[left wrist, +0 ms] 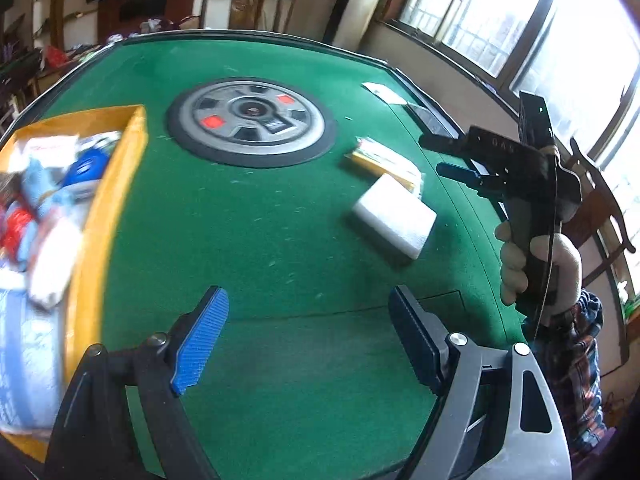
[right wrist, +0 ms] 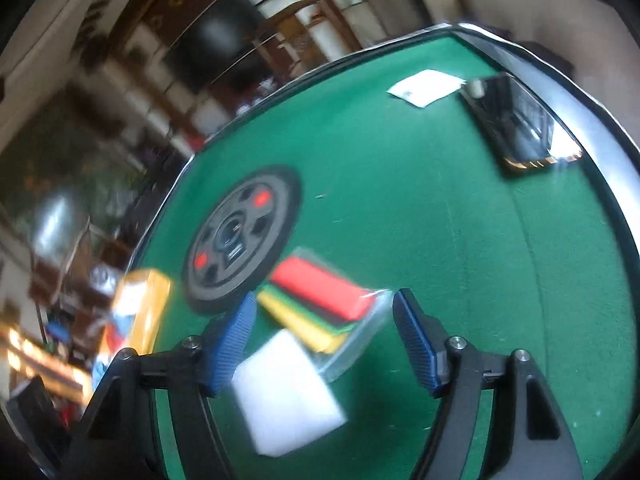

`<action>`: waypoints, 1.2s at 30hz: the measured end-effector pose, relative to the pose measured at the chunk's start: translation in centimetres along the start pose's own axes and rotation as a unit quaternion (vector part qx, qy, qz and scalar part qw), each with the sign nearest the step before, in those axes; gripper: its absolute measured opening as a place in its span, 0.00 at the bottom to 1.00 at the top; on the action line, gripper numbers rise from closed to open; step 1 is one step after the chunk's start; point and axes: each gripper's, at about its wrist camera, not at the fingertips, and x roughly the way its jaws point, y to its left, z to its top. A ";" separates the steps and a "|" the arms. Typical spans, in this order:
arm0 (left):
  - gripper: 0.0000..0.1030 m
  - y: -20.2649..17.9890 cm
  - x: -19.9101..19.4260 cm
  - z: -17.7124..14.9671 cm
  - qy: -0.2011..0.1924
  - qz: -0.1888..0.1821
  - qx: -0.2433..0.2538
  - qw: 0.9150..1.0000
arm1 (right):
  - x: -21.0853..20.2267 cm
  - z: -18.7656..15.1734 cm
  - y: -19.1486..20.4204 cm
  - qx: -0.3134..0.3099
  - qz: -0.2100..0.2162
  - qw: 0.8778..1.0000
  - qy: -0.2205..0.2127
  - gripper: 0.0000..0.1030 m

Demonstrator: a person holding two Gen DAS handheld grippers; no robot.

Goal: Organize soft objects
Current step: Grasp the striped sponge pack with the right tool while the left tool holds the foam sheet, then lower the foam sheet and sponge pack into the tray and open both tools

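Hovering right gripper [right wrist: 324,340] open over white sponge [right wrist: 286,392], sponge pack [right wrist: 320,304] just beyond; left gripper [left wrist: 308,332] open, empty

- Left tongs [left wrist: 308,336] tilt downward, blue pads spread wide with nothing between them.
- Right tongs [right wrist: 324,340] also angle down, jaws apart and gripping nothing.
- A bare hand [left wrist: 536,268] grips the right tongs' handle, a plaid sleeve [left wrist: 576,364] behind it.
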 end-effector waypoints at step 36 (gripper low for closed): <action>0.74 -5.7 2.5 4.9 -0.041 -0.032 0.114 0.992 | 1.8 1.4 -1.3 0.014 -0.010 1.000 -0.026 0.66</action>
